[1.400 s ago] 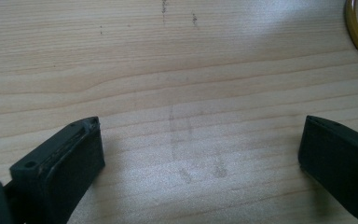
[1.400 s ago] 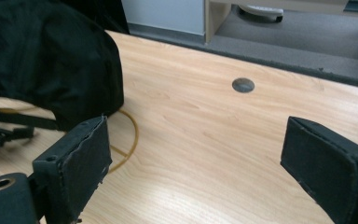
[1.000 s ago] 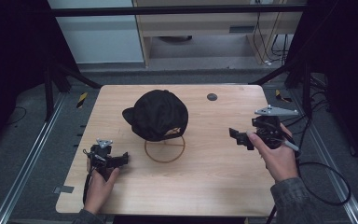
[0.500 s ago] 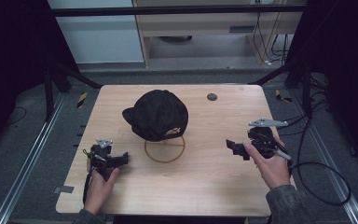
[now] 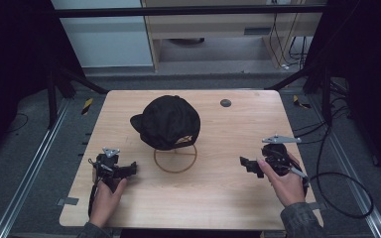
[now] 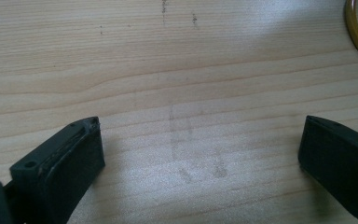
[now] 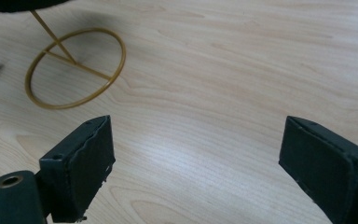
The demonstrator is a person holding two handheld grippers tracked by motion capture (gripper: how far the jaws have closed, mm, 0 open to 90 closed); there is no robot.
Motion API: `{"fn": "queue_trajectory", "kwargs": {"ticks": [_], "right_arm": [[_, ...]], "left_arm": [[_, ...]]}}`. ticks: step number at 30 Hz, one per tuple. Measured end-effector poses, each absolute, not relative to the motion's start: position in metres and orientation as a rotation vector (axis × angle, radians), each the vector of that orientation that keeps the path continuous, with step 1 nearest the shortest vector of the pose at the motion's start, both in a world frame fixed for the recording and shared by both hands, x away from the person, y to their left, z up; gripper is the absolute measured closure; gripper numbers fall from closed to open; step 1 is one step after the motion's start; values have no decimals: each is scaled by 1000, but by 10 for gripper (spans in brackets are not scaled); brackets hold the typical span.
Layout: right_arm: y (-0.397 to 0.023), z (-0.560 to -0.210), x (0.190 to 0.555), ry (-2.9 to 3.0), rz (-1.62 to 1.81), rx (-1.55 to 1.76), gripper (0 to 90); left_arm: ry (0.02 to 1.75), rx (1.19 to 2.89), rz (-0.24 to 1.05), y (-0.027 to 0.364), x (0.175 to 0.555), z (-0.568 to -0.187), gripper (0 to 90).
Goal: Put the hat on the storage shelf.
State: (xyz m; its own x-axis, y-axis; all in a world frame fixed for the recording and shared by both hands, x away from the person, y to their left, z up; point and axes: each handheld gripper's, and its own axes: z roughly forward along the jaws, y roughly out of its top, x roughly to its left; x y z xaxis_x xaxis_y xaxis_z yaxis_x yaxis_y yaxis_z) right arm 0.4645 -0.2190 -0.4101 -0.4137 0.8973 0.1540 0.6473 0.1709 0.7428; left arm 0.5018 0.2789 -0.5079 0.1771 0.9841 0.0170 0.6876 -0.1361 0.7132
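Note:
A black cap [image 5: 167, 120] sits on a gold wire stand whose ring base [image 5: 175, 158] rests on the wooden table [image 5: 213, 198]. My left gripper [image 5: 129, 169] is low at the table's left front, held by a hand, jaws wide apart over bare wood [image 6: 200, 140] with nothing between them; the stand's ring edge [image 6: 356, 32] shows at the upper right of its view. My right gripper [image 5: 244, 163] is at the right front, also open and empty [image 7: 196, 158], pointing left toward the ring base [image 7: 74, 67].
A small dark round disc [image 5: 225, 103] lies near the table's far edge. Metal rails [image 5: 25, 173] run along both sides of the table, and a cable [image 5: 337, 183] trails off to the right. Black curtains flank the area.
The right gripper has moved down and toward the table's front, lowering to the surface. The left gripper has stayed put.

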Motion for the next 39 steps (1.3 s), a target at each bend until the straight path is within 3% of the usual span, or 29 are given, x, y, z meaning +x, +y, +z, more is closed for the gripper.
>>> {"fn": "queue_trajectory", "kwargs": {"ticks": [21, 39], "right_arm": [[-197, -477, 465, 2213, 1002, 1514, 129], [-180, -504, 474, 2136, 966, 1493, 109]], "left_arm": [[1570, 1892, 677, 279, 502, -508, 0], [1570, 1892, 677, 279, 502, -508, 0]]}}
